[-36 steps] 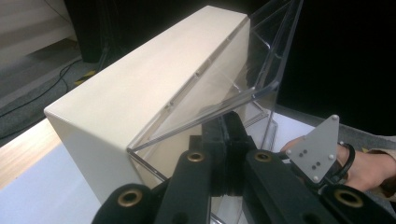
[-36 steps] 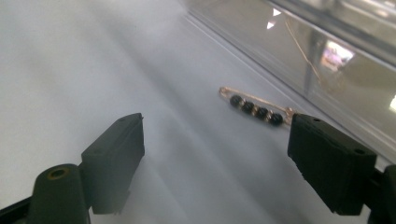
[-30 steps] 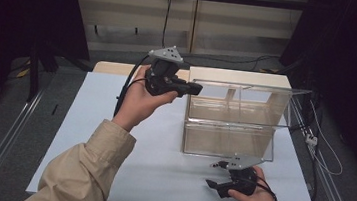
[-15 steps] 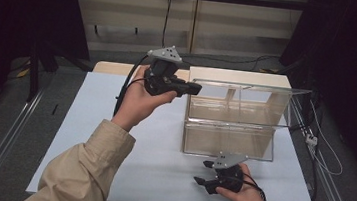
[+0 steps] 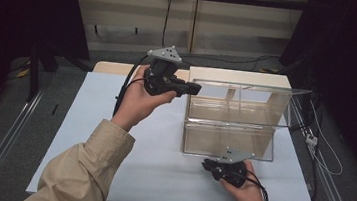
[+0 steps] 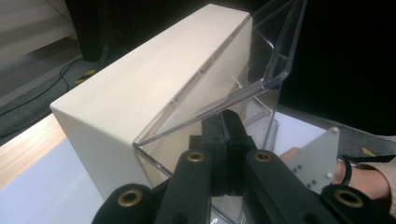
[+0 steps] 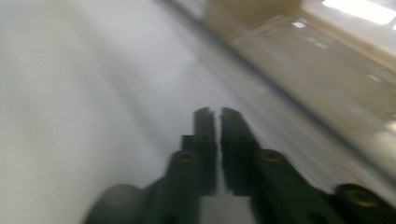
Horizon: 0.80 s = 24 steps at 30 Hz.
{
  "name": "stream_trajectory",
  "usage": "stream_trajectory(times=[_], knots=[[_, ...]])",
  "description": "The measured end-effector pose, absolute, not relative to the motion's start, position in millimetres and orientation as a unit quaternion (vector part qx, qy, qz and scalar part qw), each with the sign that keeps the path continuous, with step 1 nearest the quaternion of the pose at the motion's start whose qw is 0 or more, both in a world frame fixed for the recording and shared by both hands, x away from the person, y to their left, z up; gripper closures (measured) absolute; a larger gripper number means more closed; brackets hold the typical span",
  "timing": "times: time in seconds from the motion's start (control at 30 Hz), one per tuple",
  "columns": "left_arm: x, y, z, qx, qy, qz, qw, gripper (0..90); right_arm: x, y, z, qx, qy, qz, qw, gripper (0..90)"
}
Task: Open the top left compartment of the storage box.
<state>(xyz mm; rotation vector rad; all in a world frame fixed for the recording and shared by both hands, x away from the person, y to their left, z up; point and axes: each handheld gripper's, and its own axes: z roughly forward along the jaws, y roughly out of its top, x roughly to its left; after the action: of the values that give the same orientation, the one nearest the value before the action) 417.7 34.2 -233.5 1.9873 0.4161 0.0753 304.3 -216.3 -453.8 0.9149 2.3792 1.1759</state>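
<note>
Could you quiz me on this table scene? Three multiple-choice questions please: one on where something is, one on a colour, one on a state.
1. Where is the left gripper?
A. at the top left corner of the clear box
B. flat on the white tabletop
C. inside the box

2. What colour is the box's solid back panel?
A. red
B. cream
C. black

3. How are the right gripper jaws?
A. wide open
B. closed on a cup
C. closed with nothing between them

Answers: 1 A, the high view shows it raised at that corner; 2 B, the left gripper view shows cream; 3 C, the right gripper view shows the jaws nearly meeting over bare tabletop.
</note>
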Motion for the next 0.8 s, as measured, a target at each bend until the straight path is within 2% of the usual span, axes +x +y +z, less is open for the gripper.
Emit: stream_trajectory(times=[0.1,0.43,0.53,0.8], knots=[[418.0,34.0,-233.7,0.831,0.174,0.032,0.527,90.0,303.8,-218.2,-455.0,0.335,0.830,0.403,0.191,90.0],[418.2,31.6,-234.9,0.831,0.175,0.033,0.527,90.0,303.3,-216.3,-458.4,0.318,0.841,0.376,0.224,90.0],[418.0,31.1,-235.2,0.831,0.175,0.033,0.527,90.0,304.4,-218.4,-462.8,0.327,0.843,0.363,0.224,90.0],[417.9,32.3,-235.7,0.834,0.174,0.032,0.522,90.0,299.3,-230.0,-461.3,0.345,0.840,0.375,0.183,90.0]])
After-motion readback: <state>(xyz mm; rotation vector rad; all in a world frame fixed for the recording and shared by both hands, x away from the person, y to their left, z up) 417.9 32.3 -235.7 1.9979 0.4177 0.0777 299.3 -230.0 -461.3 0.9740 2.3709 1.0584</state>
